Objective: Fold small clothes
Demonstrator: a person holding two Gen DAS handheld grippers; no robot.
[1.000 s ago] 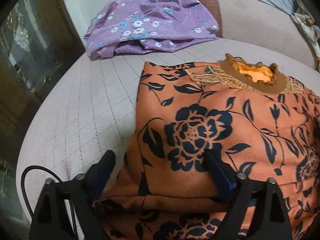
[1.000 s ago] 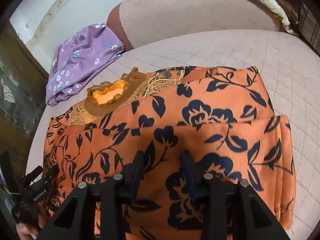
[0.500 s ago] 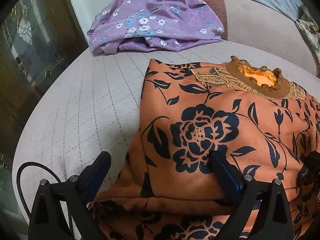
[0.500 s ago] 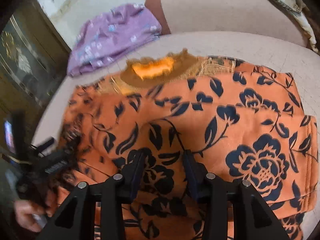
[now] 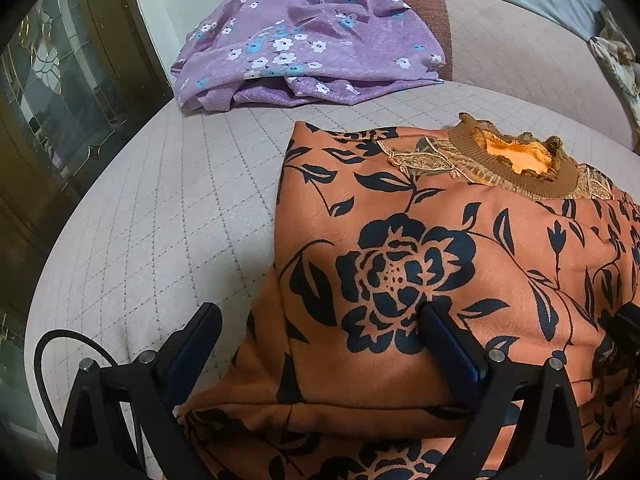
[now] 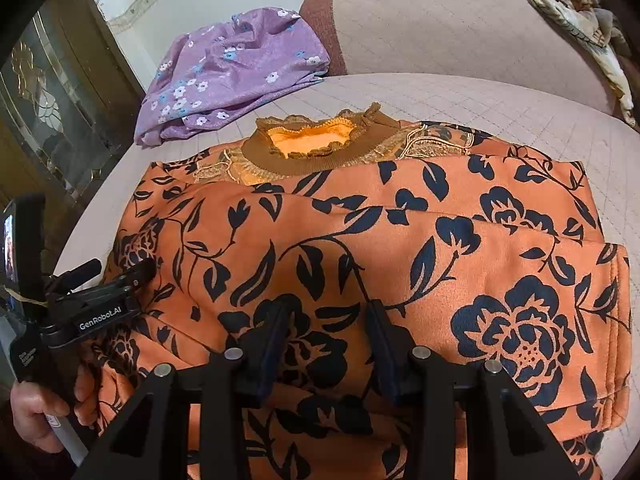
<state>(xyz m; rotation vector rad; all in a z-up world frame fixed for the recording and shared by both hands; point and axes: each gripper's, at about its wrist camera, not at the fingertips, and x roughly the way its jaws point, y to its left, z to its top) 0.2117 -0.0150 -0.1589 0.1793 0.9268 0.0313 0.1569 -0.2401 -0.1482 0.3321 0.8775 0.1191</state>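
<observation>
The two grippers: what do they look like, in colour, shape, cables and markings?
The left gripper has a black angular frame, silver bolts, dark blue finger pads and a black cable looping beside it. The right gripper is built the same. In the right wrist view, the left gripper's body carries white "GenRobot.AI" lettering, and a bare hand shows at its handle.

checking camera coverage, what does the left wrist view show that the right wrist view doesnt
Only the left wrist view shows the left gripper from behind, its fingers spread wide over the garment's left edge, and a black cable on the cushion.

Only the right wrist view shows the garment's right folded edge, the person's left hand holding the left gripper, and the right gripper with fingers apart on the fabric.

Both show the orange floral garment, its brown collar, the purple floral cloth behind, and the quilted cushion.
</observation>
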